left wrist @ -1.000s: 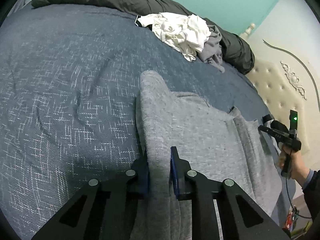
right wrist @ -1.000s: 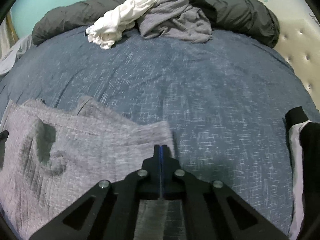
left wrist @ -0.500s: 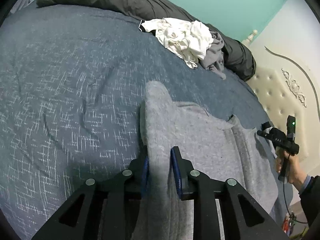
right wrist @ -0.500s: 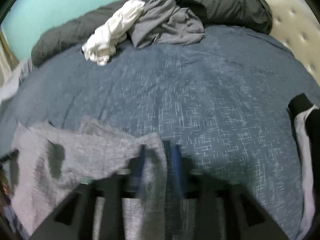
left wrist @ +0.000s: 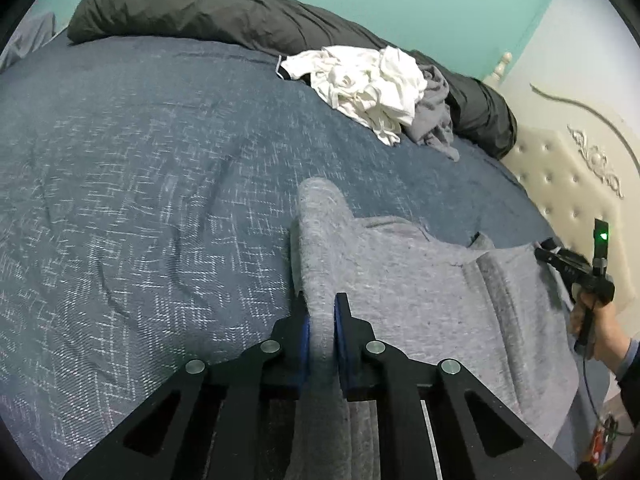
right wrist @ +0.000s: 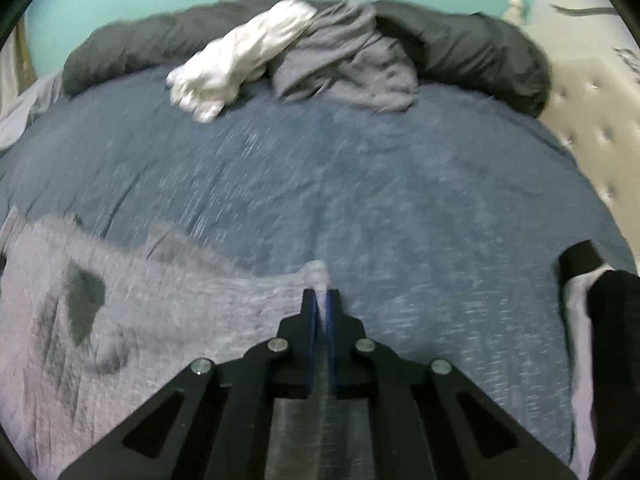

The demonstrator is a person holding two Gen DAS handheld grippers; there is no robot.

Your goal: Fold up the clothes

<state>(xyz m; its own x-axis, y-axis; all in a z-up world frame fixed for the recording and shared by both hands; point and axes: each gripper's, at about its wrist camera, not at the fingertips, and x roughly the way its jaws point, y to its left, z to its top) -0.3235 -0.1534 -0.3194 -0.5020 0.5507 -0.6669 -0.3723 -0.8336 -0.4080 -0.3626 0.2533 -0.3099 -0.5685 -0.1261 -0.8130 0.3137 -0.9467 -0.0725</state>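
A grey knit garment [left wrist: 420,292] lies spread on the blue bedcover [left wrist: 140,200]. My left gripper [left wrist: 322,320] is shut on its left edge, and a fold of the fabric rises between the blue pads. In the right wrist view the same garment [right wrist: 160,312] stretches off to the left. My right gripper [right wrist: 321,304] is shut on its right corner, with a tuft of fabric poking out past the tips. The left wrist view also shows the right gripper [left wrist: 552,254] at the garment's far side, held by a hand [left wrist: 600,324].
A pile of white clothes [left wrist: 364,80] and a crumpled grey garment [left wrist: 434,120] lie at the back against a dark rolled duvet [left wrist: 200,12]. A cream tufted headboard [left wrist: 568,184] borders the right. A black and white garment [right wrist: 592,300] lies at the right bed edge.
The left gripper's fingers have closed in on the garment's edge. The right gripper was shut and empty, opened over the corner, and is now shut on it.
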